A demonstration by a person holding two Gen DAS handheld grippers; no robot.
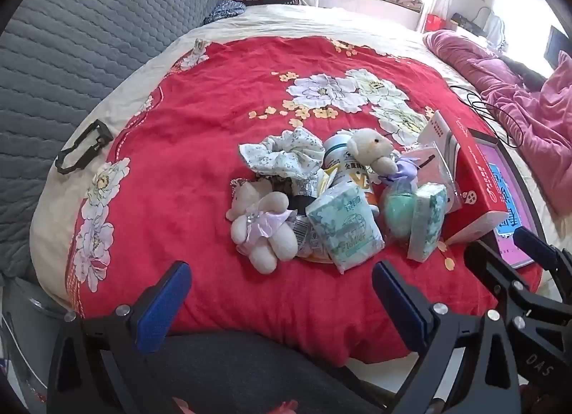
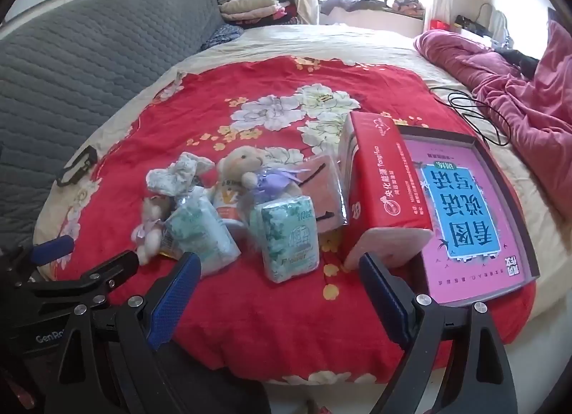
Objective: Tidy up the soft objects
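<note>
Left gripper (image 1: 280, 294) spread wide, nothing between its blue pads, hanging over the near edge of the red blanket (image 1: 186, 149). Right gripper (image 2: 280, 289) likewise released and empty, just short of the pile. The soft things sit heaped mid-blanket, ahead of both grippers. Counted: two tissue packs (image 1: 345, 228) (image 1: 427, 222), two plush toys, one bear (image 1: 262, 231) lying at the near left of the heap, one lamb (image 1: 371, 153) propped on top against a bottle (image 1: 352, 172) whose lower half is buried. One floral scrunchie (image 1: 286, 154) behind. A green ball-like thing (image 1: 395, 212) is half hidden by the second pack; cannot tell what it is. Right view hides it fully, but shows a pink pouch (image 2: 323, 196) plainly and the tray (image 2: 479, 206) whole, with the red box (image 2: 386, 188) beside it; left view crops the tray at the frame edge. Black clip (image 1: 84, 147) lies alone, far left.
</note>
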